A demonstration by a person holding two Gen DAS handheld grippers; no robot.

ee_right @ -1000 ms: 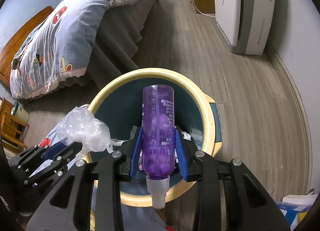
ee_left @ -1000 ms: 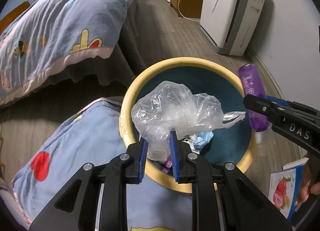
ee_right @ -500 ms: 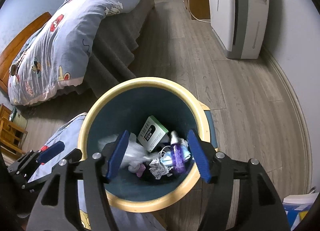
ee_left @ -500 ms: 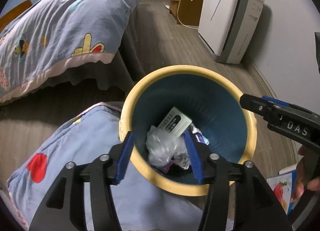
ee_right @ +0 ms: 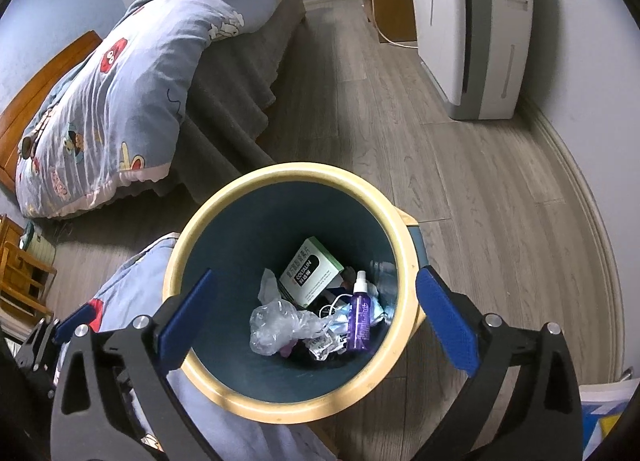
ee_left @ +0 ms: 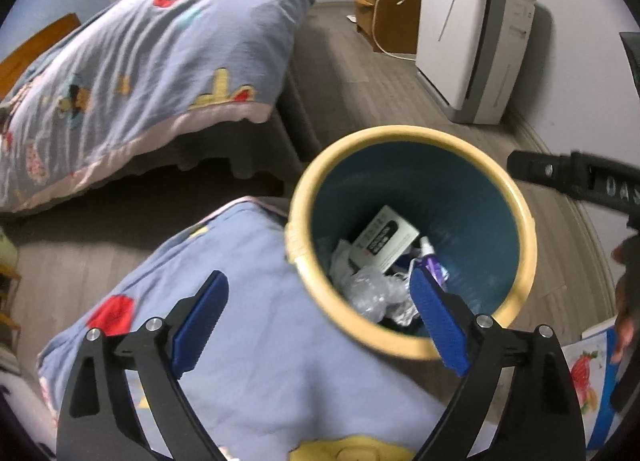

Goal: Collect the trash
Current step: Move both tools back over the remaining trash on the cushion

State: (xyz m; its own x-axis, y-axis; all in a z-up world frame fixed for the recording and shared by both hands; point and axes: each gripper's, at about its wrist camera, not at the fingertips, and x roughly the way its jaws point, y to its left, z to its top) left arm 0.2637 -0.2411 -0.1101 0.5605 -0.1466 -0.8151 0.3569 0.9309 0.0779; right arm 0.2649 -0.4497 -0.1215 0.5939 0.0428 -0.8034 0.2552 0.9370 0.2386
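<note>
Both tools spread, empty | round bin — crinkled plastic bag (clear), purple bottle

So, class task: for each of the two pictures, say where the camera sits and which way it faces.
Left wrist: on the left gripper, facing down past its open blue fingers at the bin; the right gripper shows at the right edge.
Right wrist: on the right gripper, fingers open, looking into the bin.
Shared: bin, purple bottle, plastic bag.

one bin, one purple bottle, one box, one plastic bag
</note>
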